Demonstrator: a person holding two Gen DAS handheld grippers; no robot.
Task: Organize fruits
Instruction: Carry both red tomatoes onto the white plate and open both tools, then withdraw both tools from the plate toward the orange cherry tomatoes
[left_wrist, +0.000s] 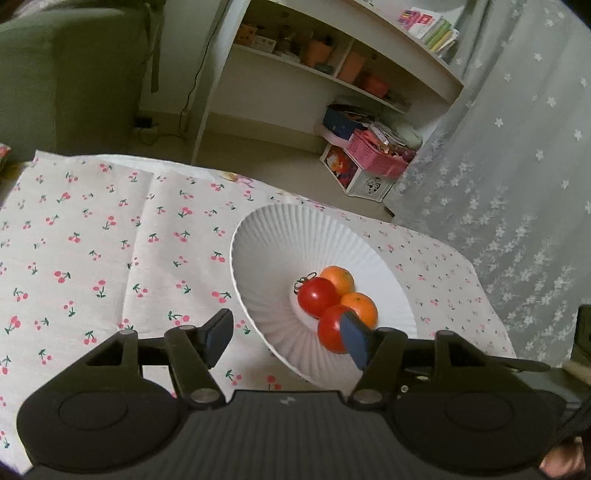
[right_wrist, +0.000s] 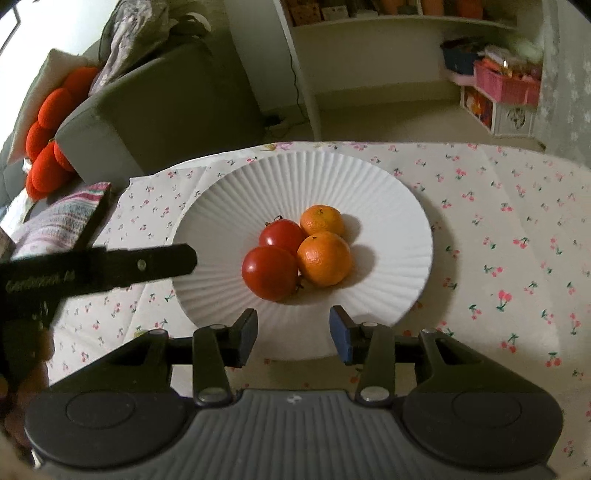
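A white ribbed plate (right_wrist: 388, 206) sits on the cherry-print tablecloth and holds two red tomatoes (right_wrist: 269, 273) (right_wrist: 282, 236) and two mandarins (right_wrist: 324, 258) (right_wrist: 321, 219), all touching in a cluster. My right gripper (right_wrist: 293, 332) stands open at the plate's near rim with nothing between its fingers. In the left wrist view the same plate (left_wrist: 266, 251) lies to the right, and my left gripper (left_wrist: 287, 338) is open over its left rim. Its right finger (left_wrist: 354, 341) covers part of the nearer tomato (left_wrist: 330, 330). The other tomato (left_wrist: 317, 297) and both mandarins (left_wrist: 338, 278) (left_wrist: 360, 308) show beyond.
The left gripper's black finger (right_wrist: 140, 264) reaches in from the left in the right wrist view. A folded striped cloth (right_wrist: 62, 218) lies at the table's left edge. Beyond the table stand a grey sofa (right_wrist: 155, 107), a white shelf (left_wrist: 332, 74), a pink basket (left_wrist: 376, 155) and a lace curtain (left_wrist: 517, 166).
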